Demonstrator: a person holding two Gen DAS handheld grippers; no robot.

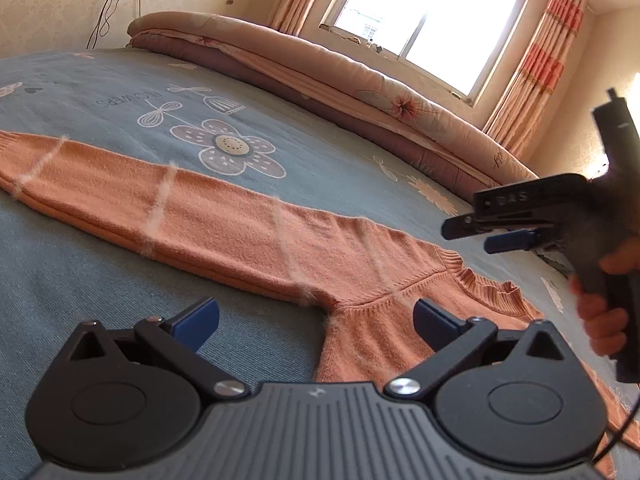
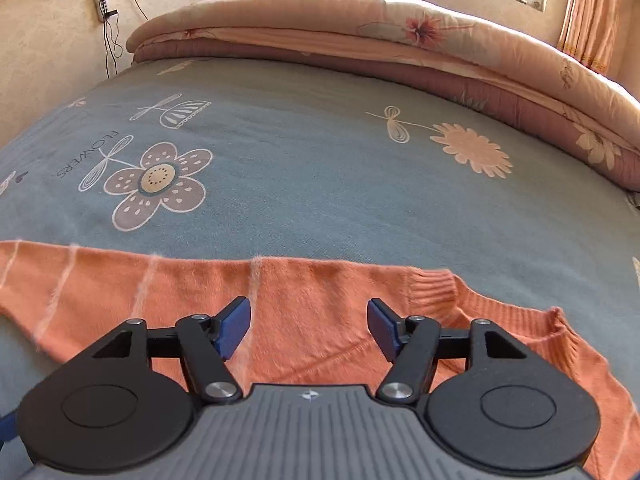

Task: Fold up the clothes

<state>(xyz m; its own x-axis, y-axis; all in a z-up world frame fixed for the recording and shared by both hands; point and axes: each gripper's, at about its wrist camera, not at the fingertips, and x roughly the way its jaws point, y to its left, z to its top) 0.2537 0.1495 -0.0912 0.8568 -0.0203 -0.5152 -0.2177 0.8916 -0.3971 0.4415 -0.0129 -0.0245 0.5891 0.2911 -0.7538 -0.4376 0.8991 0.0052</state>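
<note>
Both tools stand apart and hold nothing: the left tool (image 1: pixel 316 320) and right tool (image 2: pixel 309 328) hover over the orange sweater (image 1: pixel 240 236) on the bed (image 1: pixel 100 120).

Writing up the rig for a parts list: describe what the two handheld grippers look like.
Both match: the left gripper and right gripper have blue finger pads on black linkage arms with silver pivot screws, round black housings and a ribbed grey body. Seen from the left wrist, the right gripper has a black pistol handle in a bare hand.
</note>
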